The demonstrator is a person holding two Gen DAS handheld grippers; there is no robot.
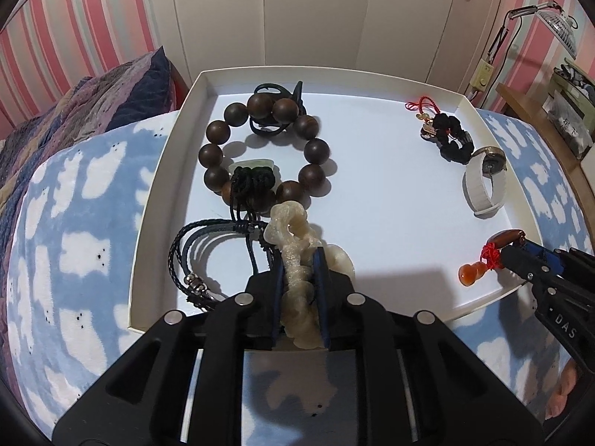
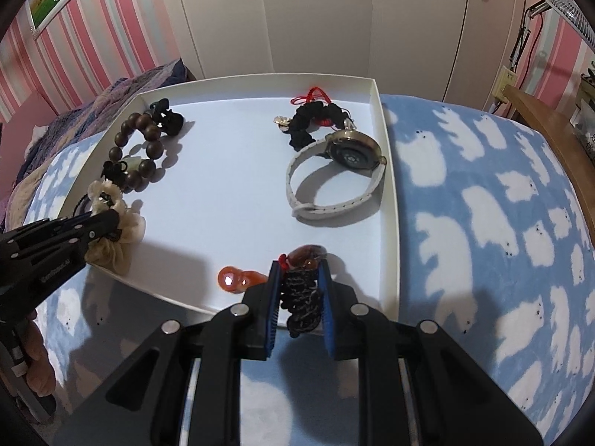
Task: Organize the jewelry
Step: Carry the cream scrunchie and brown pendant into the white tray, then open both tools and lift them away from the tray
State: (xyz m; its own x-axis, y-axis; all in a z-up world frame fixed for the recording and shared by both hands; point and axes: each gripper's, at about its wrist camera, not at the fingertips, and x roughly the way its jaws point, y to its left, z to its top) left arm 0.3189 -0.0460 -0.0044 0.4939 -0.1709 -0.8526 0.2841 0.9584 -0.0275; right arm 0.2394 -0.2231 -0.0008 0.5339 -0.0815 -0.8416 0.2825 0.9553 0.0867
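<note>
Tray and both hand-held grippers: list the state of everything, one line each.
Left hand-held gripper: around the cream scrunchie, which lies low over the tray.
Right hand-held gripper: shut on the black knotted charm; its orange gourd bead hangs beside.
Wooden bead bracelet: lying flat in the tray.
White-strap watch: on its side, strap looped.
Braided leather bracelet: resting over the tray's edge.

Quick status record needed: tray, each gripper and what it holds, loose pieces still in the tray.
tray: white tray on blue cloud-print blanket
left gripper: around cream scrunchie, at the tray's near left
right gripper: shut on black knotted cord with orange gourd charm
loose in tray: wooden bead bracelet, white-strap watch, black tassel charm
</note>
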